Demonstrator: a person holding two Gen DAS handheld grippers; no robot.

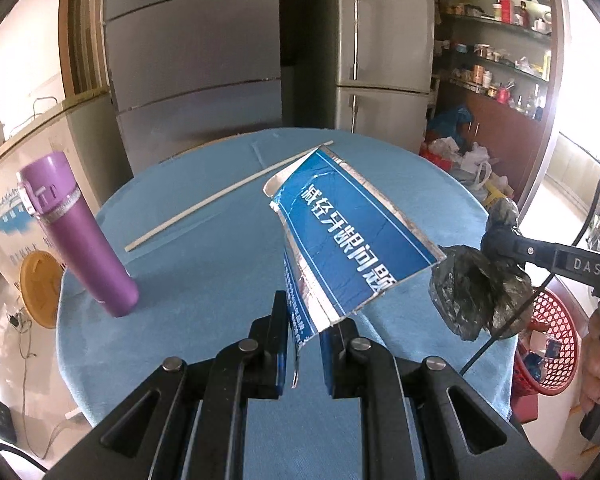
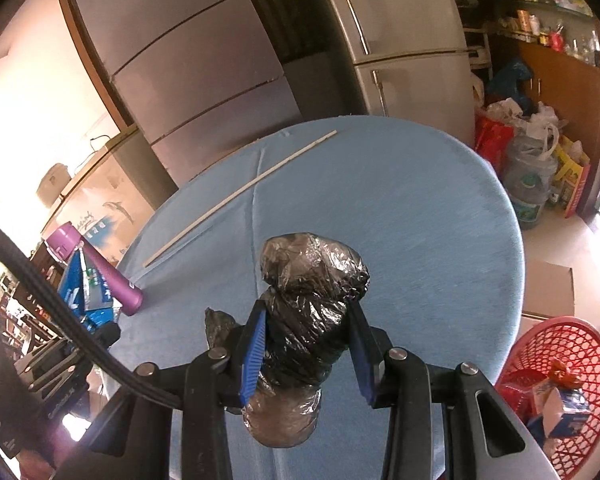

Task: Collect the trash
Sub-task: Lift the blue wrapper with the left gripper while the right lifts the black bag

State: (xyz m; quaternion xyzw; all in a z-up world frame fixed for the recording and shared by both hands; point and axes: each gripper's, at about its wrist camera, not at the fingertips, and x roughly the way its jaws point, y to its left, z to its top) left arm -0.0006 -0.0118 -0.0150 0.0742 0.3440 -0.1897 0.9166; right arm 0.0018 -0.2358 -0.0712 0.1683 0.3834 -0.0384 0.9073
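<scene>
- Kitchen corner: grey cabinet fronts and a fridge (image 1: 380,40) behind a round table (image 1: 204,280) under a blue cloth; open shelves of jars and tins to the right.
- Flask (image 1: 80,232), purple, upright near the table's left edge; not trash by the look of it.
- Stick (image 1: 220,196), thin and pale, lying flat across the far half of the cloth, apart from everything else; likely still to collect.
- Left gripper (image 1: 304,344): pinching the carton (image 1: 340,232), a flattened blue one with a silver lining, by its lower edge; carton held up off the cloth.
- Right gripper (image 2: 306,344): clamped round the bag (image 2: 308,312), a knotted wad of dark plastic film, clear of the table; the wad bulges above and below the pads.
- Basket (image 2: 560,392), red mesh, on the floor just off the table's right edge; holds a small blue-and-white box, something orange and other scraps hard to make out.
- Step in hand, as judged: both pieces lifted, carry to the basket pending.
- Next move calls for: swinging each load rightward over the basket rim, then spreading the jaws; the carton is wide and may catch the rim.
</scene>
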